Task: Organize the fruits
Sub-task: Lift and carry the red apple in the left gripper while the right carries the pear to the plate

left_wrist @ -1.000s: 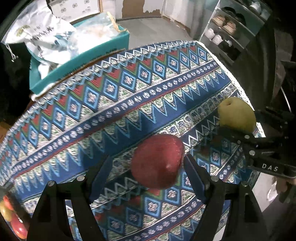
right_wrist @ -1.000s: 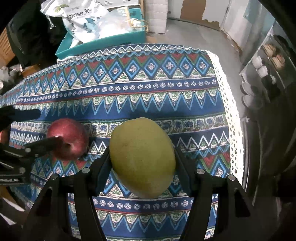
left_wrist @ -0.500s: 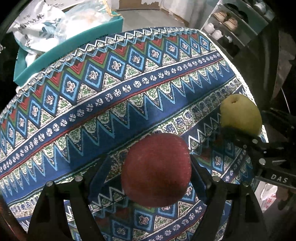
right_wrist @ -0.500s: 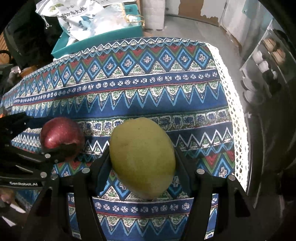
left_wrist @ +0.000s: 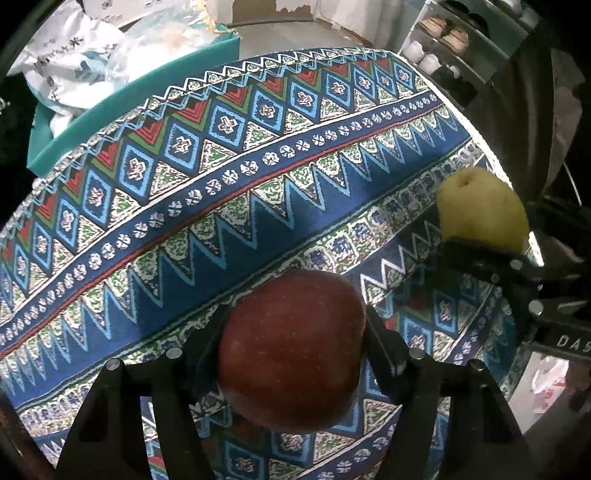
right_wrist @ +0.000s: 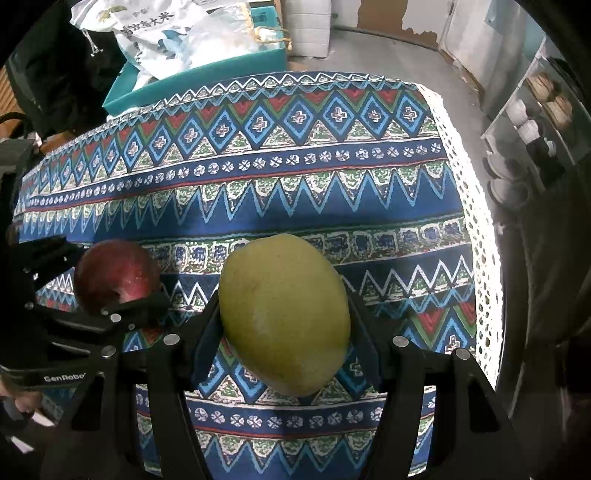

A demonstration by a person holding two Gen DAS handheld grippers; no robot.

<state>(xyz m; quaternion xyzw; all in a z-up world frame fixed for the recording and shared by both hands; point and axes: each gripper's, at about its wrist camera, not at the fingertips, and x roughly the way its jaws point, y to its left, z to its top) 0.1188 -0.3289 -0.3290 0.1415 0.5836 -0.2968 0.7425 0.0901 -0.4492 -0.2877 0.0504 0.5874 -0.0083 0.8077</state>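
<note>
My left gripper (left_wrist: 293,325) is shut on a dark red apple (left_wrist: 291,350) and holds it above the patterned blue tablecloth (left_wrist: 229,184). My right gripper (right_wrist: 284,317) is shut on a yellow-green mango (right_wrist: 284,314), also above the cloth. In the left wrist view the mango (left_wrist: 480,210) and the right gripper show at the right edge. In the right wrist view the apple (right_wrist: 114,273) and the left gripper show at the left. The two fruits are side by side and apart.
A teal box (right_wrist: 199,77) with white plastic bags (right_wrist: 166,33) stands beyond the table's far edge. A shoe rack (right_wrist: 539,122) stands on the floor to the right. The cloth's white lace edge (right_wrist: 476,221) marks the table's right side.
My left gripper closed on the apple and lifted it; the apple now fills more of its view. My right gripper kept holding the mango and shifted slightly forward.
</note>
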